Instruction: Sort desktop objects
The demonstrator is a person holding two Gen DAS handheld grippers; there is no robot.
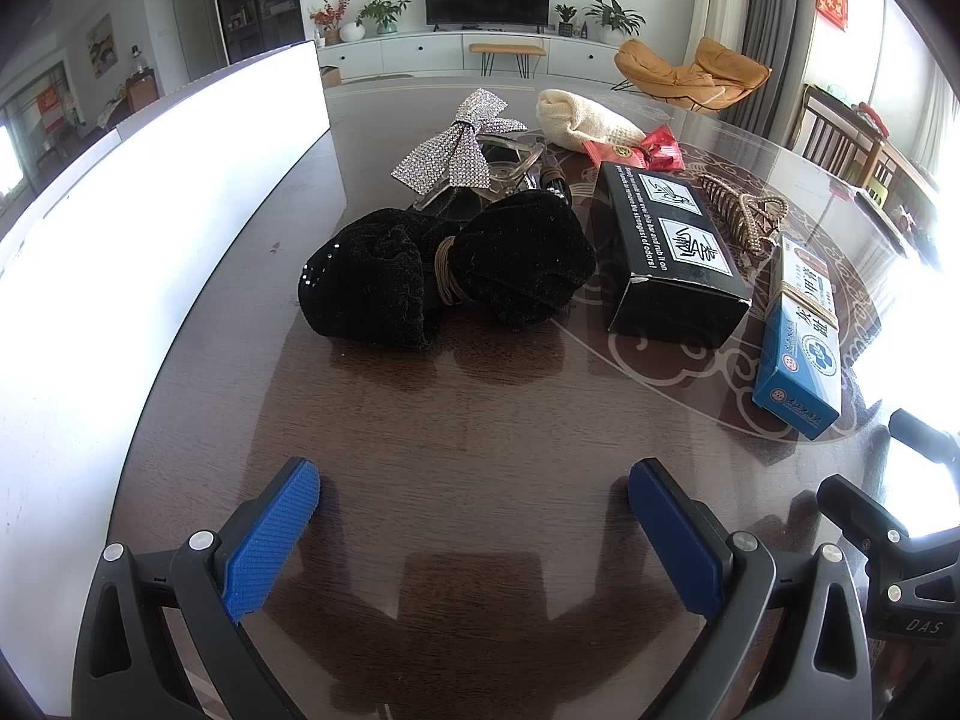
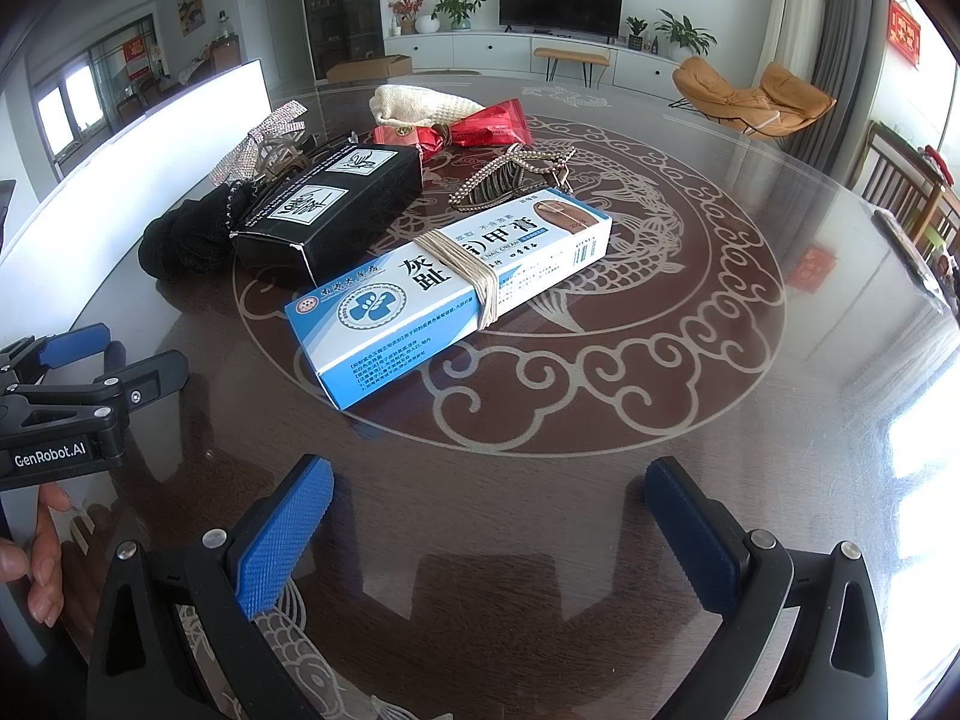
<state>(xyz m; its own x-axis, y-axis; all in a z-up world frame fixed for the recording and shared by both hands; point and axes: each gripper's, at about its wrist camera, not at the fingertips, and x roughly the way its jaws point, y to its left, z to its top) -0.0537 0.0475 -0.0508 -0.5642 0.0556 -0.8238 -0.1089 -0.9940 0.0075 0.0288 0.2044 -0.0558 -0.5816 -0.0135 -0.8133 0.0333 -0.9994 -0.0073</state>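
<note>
A black velvet bow lies ahead of my open, empty left gripper. Behind it lie a rhinestone bow and a clear hair clip. A black box sits to the right, then a gold claw clip and a blue-white cream box bound with rubber bands. My right gripper is open and empty, just short of the cream box. A cream knit cloth and red packets lie farther back.
A long white bin wall runs along the left of the dark glass-topped table. The left gripper's body shows at the left edge of the right wrist view. Chairs stand at the far right.
</note>
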